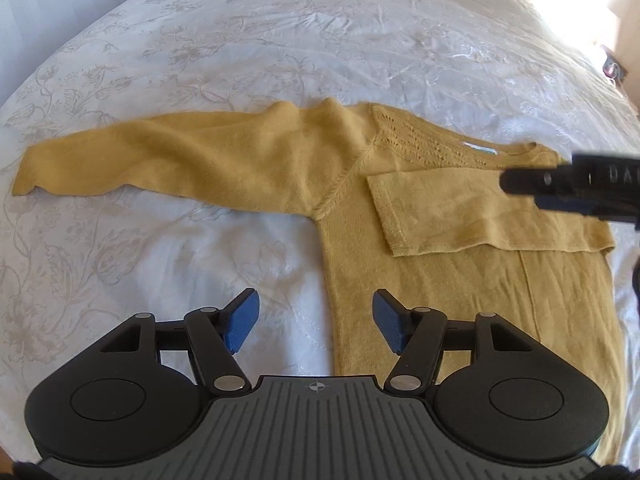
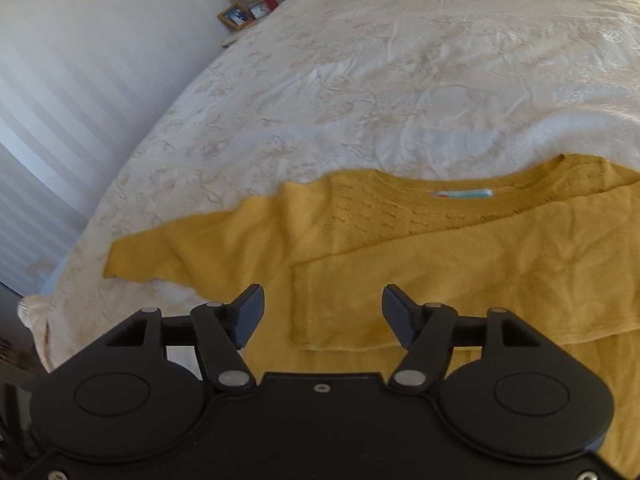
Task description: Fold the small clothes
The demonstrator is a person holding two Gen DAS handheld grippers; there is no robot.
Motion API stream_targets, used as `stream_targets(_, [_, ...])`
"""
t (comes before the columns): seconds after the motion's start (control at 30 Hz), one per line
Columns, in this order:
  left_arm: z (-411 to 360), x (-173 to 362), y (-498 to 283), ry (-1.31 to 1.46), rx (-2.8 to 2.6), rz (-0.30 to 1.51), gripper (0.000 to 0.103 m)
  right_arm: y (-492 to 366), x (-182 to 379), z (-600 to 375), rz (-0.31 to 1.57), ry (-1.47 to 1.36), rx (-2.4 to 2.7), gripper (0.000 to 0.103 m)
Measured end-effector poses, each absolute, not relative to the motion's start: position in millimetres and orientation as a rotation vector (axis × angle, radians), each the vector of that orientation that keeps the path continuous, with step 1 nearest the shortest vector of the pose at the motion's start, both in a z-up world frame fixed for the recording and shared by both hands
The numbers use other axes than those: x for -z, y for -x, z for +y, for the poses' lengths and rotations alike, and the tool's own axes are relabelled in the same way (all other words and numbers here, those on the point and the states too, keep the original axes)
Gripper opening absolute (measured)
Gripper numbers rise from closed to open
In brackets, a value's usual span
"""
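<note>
Mustard sweater [image 1: 440, 280] flat on bed [image 1: 280, 40], one sleeve [image 1: 460, 216] folded across. Left gripper [image 1: 316, 326], right gripper [image 2: 323, 316]: both parted, empty.

The sweater's [image 1: 420, 216] hem is cut off by the edge.

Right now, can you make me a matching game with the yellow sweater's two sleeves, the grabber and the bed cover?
Things:
1. Outstretched sleeve of the mustard-yellow knitted sweater
2. Other sleeve
3. Left gripper with blue pads
4. White flowered bedspread

States:
A. folded across the chest
B. open, holding nothing
C. lying under the sweater
D. lying straight out to the side

Pairs: 1-D, 2-A, 3-B, 4-C
</note>
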State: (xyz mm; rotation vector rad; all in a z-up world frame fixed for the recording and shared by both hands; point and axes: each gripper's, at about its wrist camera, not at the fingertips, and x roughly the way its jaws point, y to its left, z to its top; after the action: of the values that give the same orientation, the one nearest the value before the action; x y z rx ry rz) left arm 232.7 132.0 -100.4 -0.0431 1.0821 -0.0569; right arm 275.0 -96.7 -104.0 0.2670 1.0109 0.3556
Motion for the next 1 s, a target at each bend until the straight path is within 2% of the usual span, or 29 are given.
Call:
stream_targets(0.2, [104.1,113.9,-262.9,0.089,0.125,1.081,0.061,-247.7,125.5,-131.2,1.074,-0.139,-0.239,0.078])
stream_targets(0.5, [62.3,147.8,-302.7,0.073,0.183,1.097,0.061,-232.4,144.4,-168.6,1.127,-0.165,-0.202,0.079])
stream_targets(0.73, [62.1,178.3,-322.9,0.098,0.163,1.144,0.061,-235.9,168.1,-172.0,1.171,-0.135,-0.230,0.081])
stream_targets(0.87, [66.8,183.3,-326.8,0.153,0.164,1.138,0.068,-237.2,177.5,-171.7,1.182,-0.144,-0.241,0.084])
stream_targets(1.0, [66.4,184.1,-326.3,0.175,0.137,1.124,0.068,-237.4,180.4,-172.1,1.179,-0.149,-0.251,0.088])
